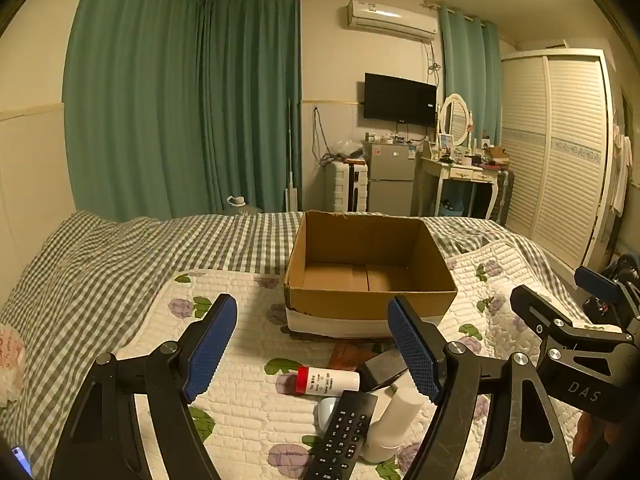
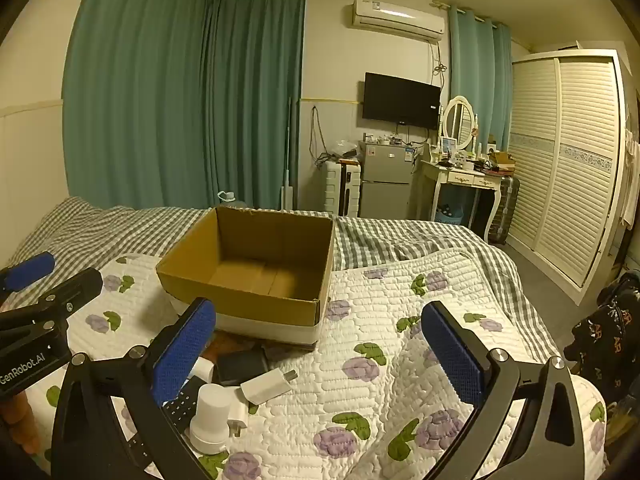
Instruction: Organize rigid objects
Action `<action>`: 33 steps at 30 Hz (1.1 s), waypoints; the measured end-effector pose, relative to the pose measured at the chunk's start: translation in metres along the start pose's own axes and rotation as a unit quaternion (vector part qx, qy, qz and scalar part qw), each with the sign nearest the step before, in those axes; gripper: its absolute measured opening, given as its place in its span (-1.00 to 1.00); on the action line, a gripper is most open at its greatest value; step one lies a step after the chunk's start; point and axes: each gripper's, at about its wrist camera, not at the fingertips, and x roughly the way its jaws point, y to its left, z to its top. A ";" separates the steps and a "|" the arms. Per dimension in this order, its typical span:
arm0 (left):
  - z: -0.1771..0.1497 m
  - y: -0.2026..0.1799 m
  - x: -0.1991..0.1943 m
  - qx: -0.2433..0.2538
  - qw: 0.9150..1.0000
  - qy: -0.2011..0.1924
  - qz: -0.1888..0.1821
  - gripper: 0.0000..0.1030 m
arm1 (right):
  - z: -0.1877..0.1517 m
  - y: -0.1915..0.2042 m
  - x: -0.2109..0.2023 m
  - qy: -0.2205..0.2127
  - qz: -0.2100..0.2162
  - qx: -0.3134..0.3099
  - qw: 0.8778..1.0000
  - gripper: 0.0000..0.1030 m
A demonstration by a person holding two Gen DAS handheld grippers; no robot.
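An open cardboard box point(image 1: 370, 268) sits on the floral quilt point(image 1: 240, 408) spread over the bed, its inside bare down to the bottom flaps. Just in front of the box lies a cluster of small rigid things: a white tube with a red band point(image 1: 328, 381) on its side, a black remote control point(image 1: 346, 436) partly overlapping a small white case point(image 1: 327, 408), a white cylindrical bottle point(image 2: 211, 416), a dark flat box point(image 2: 242, 366), a white charger plug point(image 2: 269, 386) and a reddish-brown item point(image 1: 348, 356) touching the cardboard box's base.

The left gripper point(image 1: 316, 352) hovers above this cluster, jaws wide apart and holding nothing. The right gripper point(image 2: 320, 356) hangs beside it over the quilt, jaws likewise spread and empty.

Beyond the bed stand green curtains point(image 1: 180, 100), a wall-mounted television point(image 1: 399, 100), a small fridge point(image 1: 391, 176), a dressing table with an oval mirror point(image 1: 456, 114), and a louvred wardrobe point(image 1: 560, 152).
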 end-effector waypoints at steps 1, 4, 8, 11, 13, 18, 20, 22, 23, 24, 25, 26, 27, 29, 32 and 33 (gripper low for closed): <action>0.000 0.000 0.000 0.000 1.000 0.000 -0.001 0.56 | 0.000 0.000 0.000 -0.003 -0.002 -0.002 1.000 1.00; 0.000 -0.001 0.000 0.001 1.000 -0.001 -0.001 0.56 | -0.001 0.001 0.000 -0.002 -0.001 -0.004 1.000 1.00; 0.000 0.000 -0.001 -0.002 1.000 -0.002 -0.001 0.56 | -0.001 0.002 0.001 0.000 0.000 -0.007 1.000 1.00; 0.001 0.000 -0.002 -0.003 1.000 -0.003 0.000 0.56 | -0.001 0.000 0.004 0.000 0.001 0.000 1.000 1.00; 0.001 0.000 -0.003 -0.003 1.000 -0.005 0.001 0.56 | -0.001 0.001 0.004 -0.001 0.000 0.000 1.000 1.00; -0.001 0.004 -0.004 0.000 1.000 -0.010 0.004 0.56 | -0.001 0.003 0.004 0.000 0.002 0.000 1.000 1.00; -0.001 0.003 -0.002 -0.001 1.000 -0.008 0.005 0.56 | 0.000 0.003 0.002 0.000 0.002 0.000 1.000 1.00; 0.000 0.003 -0.001 -0.002 1.000 -0.007 0.005 0.56 | 0.000 0.004 0.001 0.001 0.002 0.000 1.000 1.00; 0.000 0.003 -0.001 -0.002 1.000 -0.006 0.005 0.56 | 0.000 0.005 0.002 0.002 0.003 -0.001 1.000 1.00; 0.000 0.003 -0.001 -0.002 1.000 -0.006 0.005 0.56 | 0.001 0.005 0.003 0.003 0.005 -0.002 1.000 1.00; 0.000 0.003 0.000 -0.002 1.000 -0.006 0.004 0.56 | 0.000 0.004 0.003 0.003 0.005 -0.001 1.000 1.00; 0.000 0.003 0.000 -0.002 1.000 -0.005 0.004 0.56 | 0.000 0.005 0.003 0.003 0.005 -0.001 1.000 1.00; -0.001 0.004 -0.001 -0.002 1.000 -0.006 0.004 0.56 | 0.000 0.005 0.003 0.003 0.005 -0.001 1.000 1.00; 0.000 0.004 0.000 -0.003 1.000 -0.005 0.004 0.56 | 0.000 0.005 0.004 0.004 0.005 -0.002 1.000 1.00; -0.001 0.004 -0.001 -0.003 1.000 -0.007 0.005 0.56 | -0.001 0.005 0.004 0.005 0.005 -0.001 1.000 1.00; -0.001 0.004 -0.001 -0.003 1.000 -0.007 0.004 0.56 | -0.001 0.005 0.004 0.005 0.005 -0.001 1.000 1.00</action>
